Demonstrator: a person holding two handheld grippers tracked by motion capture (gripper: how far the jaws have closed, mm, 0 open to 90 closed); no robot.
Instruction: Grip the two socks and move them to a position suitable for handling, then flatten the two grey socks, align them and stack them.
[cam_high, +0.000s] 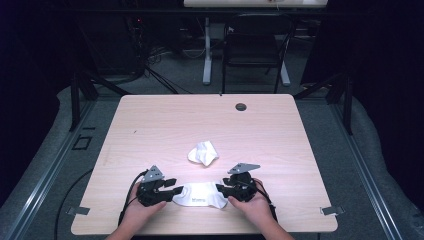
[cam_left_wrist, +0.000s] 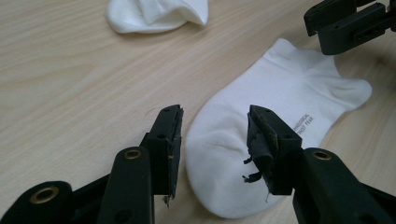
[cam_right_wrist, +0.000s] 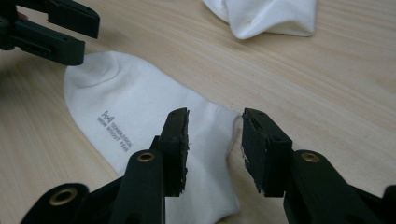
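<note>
Your flat white sock (cam_high: 199, 194) lies at the bench's (cam_high: 150, 125) lower centre, between the left gripper (cam_high: 172, 190) and right gripper (cam_high: 220, 189), both spread apart, empty. It's light and limp; pinch its two ends.

The table (cam_high: 165, 120) is seen to be pale wood grain with a smooth, faintly glossy finish. The flat sock (cam_left_wrist: 261, 116) and the crumpled sock (cam_right_wrist: 266, 16) are shown as white, matt knitted cloth.

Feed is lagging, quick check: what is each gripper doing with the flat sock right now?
Left gripper: open, holding nothing, over the toe end of the flat sock.
Right gripper: open, holding nothing, over its other end.
</note>
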